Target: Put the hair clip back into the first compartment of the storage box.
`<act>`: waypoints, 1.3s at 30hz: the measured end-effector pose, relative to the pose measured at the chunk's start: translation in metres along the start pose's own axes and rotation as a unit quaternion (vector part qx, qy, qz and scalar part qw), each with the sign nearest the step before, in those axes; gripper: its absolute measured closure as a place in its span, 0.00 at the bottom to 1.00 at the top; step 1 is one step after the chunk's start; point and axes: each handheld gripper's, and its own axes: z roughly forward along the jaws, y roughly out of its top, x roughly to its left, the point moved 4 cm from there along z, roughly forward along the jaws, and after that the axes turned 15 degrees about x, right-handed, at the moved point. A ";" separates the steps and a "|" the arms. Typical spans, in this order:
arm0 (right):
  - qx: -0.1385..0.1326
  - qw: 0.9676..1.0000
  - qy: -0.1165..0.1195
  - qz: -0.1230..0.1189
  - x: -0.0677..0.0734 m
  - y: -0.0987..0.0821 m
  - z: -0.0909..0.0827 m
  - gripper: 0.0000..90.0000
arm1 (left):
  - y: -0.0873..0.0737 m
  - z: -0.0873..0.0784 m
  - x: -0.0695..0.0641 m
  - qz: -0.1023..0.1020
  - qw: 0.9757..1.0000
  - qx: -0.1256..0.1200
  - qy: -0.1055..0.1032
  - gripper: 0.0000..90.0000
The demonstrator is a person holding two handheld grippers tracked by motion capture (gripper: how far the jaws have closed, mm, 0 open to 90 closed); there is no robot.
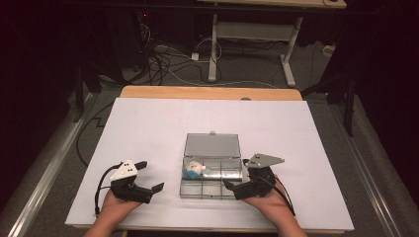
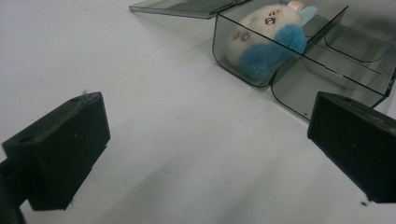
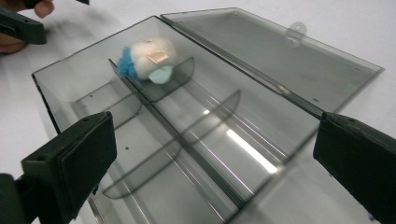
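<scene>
A clear grey compartment box lies open at the table's middle front, its lid folded flat behind it. A small white and blue plush toy sits in the box's back left compartment; the toy also shows in the left gripper view and the toy in the right gripper view. My left gripper stands open just left of the box, nothing between its jaws. My right gripper stands open at the box's right end, jaws spread over the box with nothing held.
The box rests on a white mat over a wooden table. Beyond the far edge stand a desk frame and a tangle of floor cables. Dark floor drops off at both sides.
</scene>
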 end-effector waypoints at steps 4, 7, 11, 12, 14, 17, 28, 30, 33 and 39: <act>-0.011 1.000 -0.014 0.009 -0.007 -0.010 -0.008 0.00 | 0.000 0.000 0.000 -0.001 1.000 0.000 0.000 0.00; -0.017 0.999 -0.021 0.020 -0.014 -0.019 -0.014 0.00 | 0.000 0.000 0.000 0.000 1.000 0.001 0.000 0.00; -0.028 0.999 -0.029 0.034 -0.023 -0.031 -0.020 0.00 | 0.000 0.000 0.001 -0.002 1.000 0.000 -0.001 0.00; -0.030 0.998 -0.032 0.035 -0.025 -0.034 -0.021 0.00 | 0.000 0.000 0.000 -0.002 1.000 0.000 -0.001 0.00; -0.031 0.998 -0.037 0.043 -0.029 -0.041 -0.024 0.00 | 0.000 0.000 0.000 -0.001 1.000 -0.001 0.002 0.00; -0.035 0.997 -0.046 0.052 -0.035 -0.051 -0.028 0.00 | -0.001 -0.001 0.000 -0.001 1.000 -0.005 0.002 0.00; -0.031 0.995 -0.063 0.071 -0.046 -0.070 -0.032 0.00 | -0.001 -0.002 0.000 0.000 1.000 -0.007 -0.002 0.00; -0.032 0.995 -0.065 0.071 -0.046 -0.070 -0.032 0.00 | -0.001 -0.002 0.000 0.001 1.000 -0.008 -0.003 0.00; -0.031 0.995 -0.071 0.065 -0.047 -0.070 -0.030 0.00 | -0.001 -0.002 0.000 0.002 1.000 -0.010 -0.002 0.00; -0.033 0.995 -0.069 0.057 -0.045 -0.067 -0.032 0.00 | 0.000 -0.003 0.002 -0.014 1.000 -0.009 0.001 0.00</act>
